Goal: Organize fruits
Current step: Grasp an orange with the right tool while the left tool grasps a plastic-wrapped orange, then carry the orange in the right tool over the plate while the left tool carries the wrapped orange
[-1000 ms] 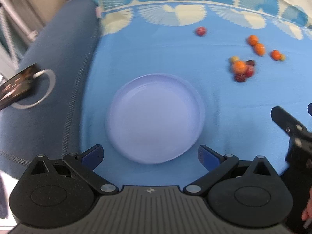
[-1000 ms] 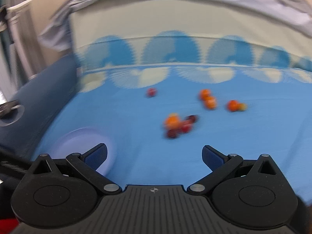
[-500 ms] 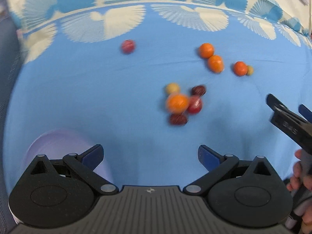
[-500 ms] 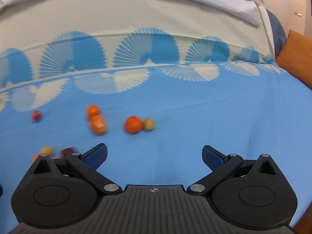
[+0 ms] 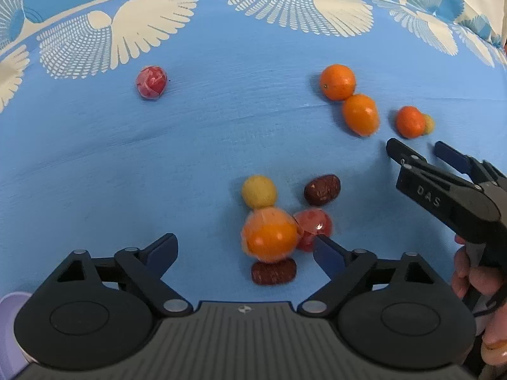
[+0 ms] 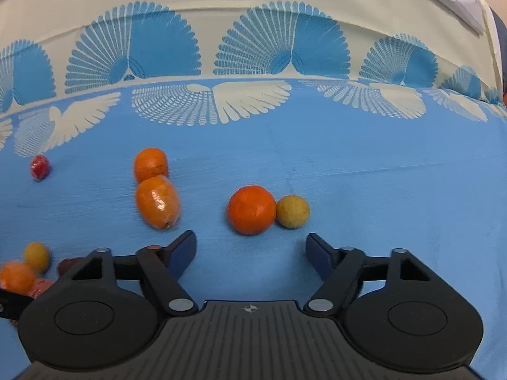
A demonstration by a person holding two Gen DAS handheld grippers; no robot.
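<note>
The left gripper (image 5: 245, 247), jaws being closed, is being held around a wrapped orange (image 5: 269, 236) without touching it. The right gripper (image 6: 250, 248), also being narrowed and empty, is being aimed just short of another orange (image 6: 252, 209) on the blue cloth (image 6: 380, 190).

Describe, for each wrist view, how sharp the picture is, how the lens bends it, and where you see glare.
Left wrist view: mostly sharp, the wrapped orange near the left gripper slightly smeared; the tablecloth border curves strongly. Right wrist view: soft smear on the wrapped orange left of the right gripper, with a small glint on its film; the cloth bulges similarly.
</note>
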